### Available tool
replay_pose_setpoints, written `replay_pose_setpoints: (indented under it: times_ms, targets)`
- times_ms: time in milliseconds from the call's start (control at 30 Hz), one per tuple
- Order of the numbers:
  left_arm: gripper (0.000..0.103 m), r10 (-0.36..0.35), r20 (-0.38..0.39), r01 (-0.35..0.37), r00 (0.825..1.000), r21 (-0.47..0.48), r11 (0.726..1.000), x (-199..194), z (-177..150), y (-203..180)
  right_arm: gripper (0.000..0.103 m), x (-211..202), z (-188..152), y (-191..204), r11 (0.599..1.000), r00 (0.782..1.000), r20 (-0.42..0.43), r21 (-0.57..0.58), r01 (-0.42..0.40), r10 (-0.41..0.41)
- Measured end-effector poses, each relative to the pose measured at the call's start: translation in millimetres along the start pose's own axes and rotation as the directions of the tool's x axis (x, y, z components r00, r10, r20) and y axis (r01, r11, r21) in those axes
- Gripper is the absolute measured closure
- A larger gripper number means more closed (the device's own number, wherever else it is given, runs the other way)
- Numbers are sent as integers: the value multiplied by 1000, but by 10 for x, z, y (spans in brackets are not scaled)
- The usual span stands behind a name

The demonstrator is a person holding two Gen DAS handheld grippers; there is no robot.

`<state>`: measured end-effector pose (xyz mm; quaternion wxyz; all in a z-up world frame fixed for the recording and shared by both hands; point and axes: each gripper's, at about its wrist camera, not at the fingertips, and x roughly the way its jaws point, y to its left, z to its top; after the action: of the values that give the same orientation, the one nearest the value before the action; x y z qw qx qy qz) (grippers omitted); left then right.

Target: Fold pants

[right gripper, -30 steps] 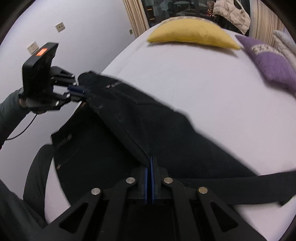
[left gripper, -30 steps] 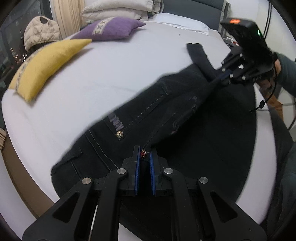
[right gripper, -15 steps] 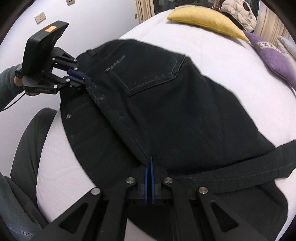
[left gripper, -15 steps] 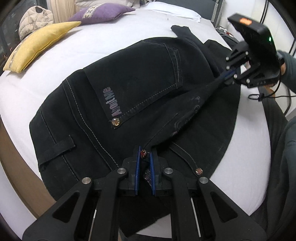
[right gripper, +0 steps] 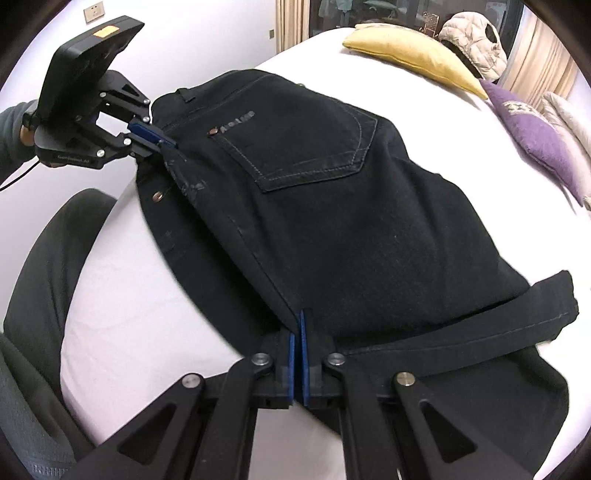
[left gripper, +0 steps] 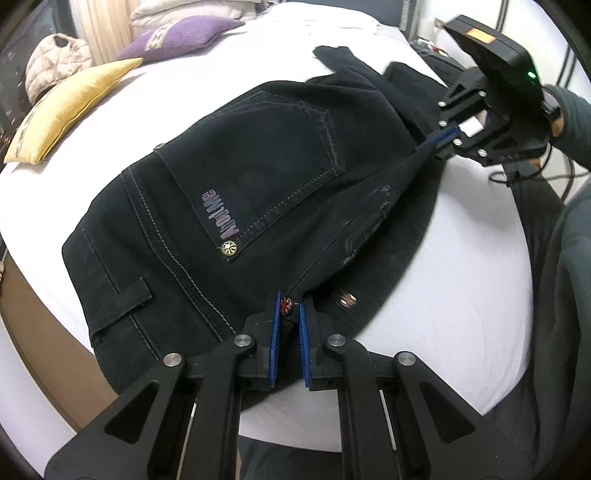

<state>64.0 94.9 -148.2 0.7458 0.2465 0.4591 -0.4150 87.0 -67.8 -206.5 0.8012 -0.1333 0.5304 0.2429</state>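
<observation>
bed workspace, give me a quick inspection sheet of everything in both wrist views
surface: bed with a white sheet, bare near the front edge.
job's things: black pants lie folded lengthwise, back pocket up, one leg end poking out at the far side.
clutter: yellow pillow, purple pillow, beige puffer jacket, white pillows.
grippers: left tool shut on the pants at the waist end; right tool shut on the pants at the fold edge further down.
cables: black cables hang from the right tool.
surroundings: white wall with an outlet, curtains, dark window.
</observation>
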Motion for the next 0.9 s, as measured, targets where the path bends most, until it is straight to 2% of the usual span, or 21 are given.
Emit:
replay_pose_setpoints:
  times_ms: [100, 300, 433, 567, 667, 733, 900]
  targets:
    - [95, 15, -19, -14, 1000, 33, 999, 55, -20, -114, 100, 61, 15, -33, 1000, 1000, -12, 7, 11, -11]
    - [95, 18, -7, -18, 1000, 15, 1000, 140, -55, -109, 100, 57, 66, 53, 999, 999, -6, -25, 40, -40]
    - [95, 51, -20, -50, 999, 56, 997, 250, -83, -116, 100, 138, 30, 147, 994, 996, -21, -70, 81, -83]
    - [94, 48, -11, -48, 999, 20, 999, 350, -80, -48, 100, 242, -49, 163, 994, 995, -32, -63, 90, -92]
    - [94, 69, 9, -70, 998, 19, 997, 284, -50, -73, 100, 54, -162, 335, 988, 992, -12, -94, 122, -124]
    - [94, 74, 19, -74, 997, 22, 997, 247, -64, -84, 100, -47, -162, 348, 989, 993, 0, -95, 116, -117]
    - [94, 73, 23, -73, 997, 15, 997, 366, -80, -103, 100, 133, -252, 402, 987, 992, -17, -103, 121, -123]
